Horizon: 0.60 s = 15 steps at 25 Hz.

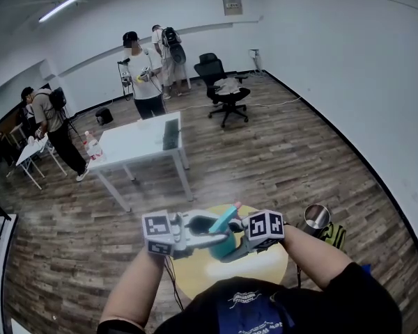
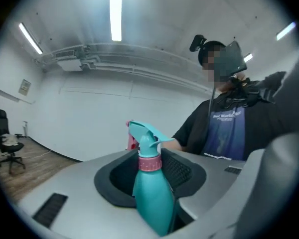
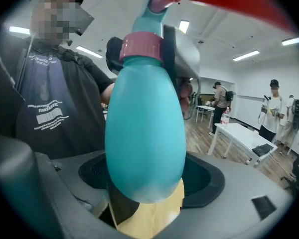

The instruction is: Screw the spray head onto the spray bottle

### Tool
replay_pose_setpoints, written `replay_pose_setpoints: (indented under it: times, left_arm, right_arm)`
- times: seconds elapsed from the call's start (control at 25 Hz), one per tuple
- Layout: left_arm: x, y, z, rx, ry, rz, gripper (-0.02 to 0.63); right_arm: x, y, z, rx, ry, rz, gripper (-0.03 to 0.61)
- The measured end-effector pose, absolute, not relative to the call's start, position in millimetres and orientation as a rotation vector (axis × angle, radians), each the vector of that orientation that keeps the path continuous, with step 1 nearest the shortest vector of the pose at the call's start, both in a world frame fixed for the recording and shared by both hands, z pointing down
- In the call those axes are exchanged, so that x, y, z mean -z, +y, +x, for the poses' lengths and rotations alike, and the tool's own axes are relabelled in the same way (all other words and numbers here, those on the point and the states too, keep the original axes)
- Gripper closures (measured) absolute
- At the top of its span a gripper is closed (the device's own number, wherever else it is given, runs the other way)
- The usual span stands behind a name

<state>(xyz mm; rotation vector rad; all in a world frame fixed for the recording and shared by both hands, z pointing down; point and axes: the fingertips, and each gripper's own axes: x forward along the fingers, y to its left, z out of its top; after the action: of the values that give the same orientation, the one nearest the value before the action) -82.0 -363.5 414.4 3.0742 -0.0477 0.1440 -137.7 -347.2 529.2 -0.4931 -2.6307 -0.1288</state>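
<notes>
A teal spray bottle (image 1: 224, 245) with its teal spray head (image 1: 226, 218) on top hangs tilted above a yellow round table (image 1: 195, 273), between my two grippers. My right gripper (image 1: 235, 245) is shut on the bottle's wide body (image 3: 144, 133), which fills the gap between its jaws. My left gripper (image 1: 207, 229) comes in from the left. In the right gripper view its fingers (image 3: 182, 44) flank the pink collar (image 3: 142, 46) on both sides and look pressed against it. The left gripper view shows the spray head (image 2: 144, 136) and collar (image 2: 150, 162) upright between the dark pads.
A metal cup (image 1: 316, 216) stands by the yellow table's right edge. Farther off on the wooden floor are a white table (image 1: 136, 141) and a black office chair (image 1: 223, 89). People stand at the back (image 1: 141, 75) and the left (image 1: 52, 120).
</notes>
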Motion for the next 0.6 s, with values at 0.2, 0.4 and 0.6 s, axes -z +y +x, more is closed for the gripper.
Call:
replay_pose_setpoints:
  times: [0.2,0.4,0.6]
  left_arm:
    - [-404,-356,-84,0.062,0.151,3.052,0.44]
    - [-387,-346,-92,0.314,0.252,3.014,0.442]
    - [-368,-331,-105,0.52,0.42,2.957,0.443]
  right_arm:
    - [-520,-339,-136,0.12,-2.651,-0.556,0.198]
    - [-507,-328,-138,0.083,-2.702,-0.591,0.198]
    - [-482,-311,-132,0.036,-2.771,-0.741,0.199]
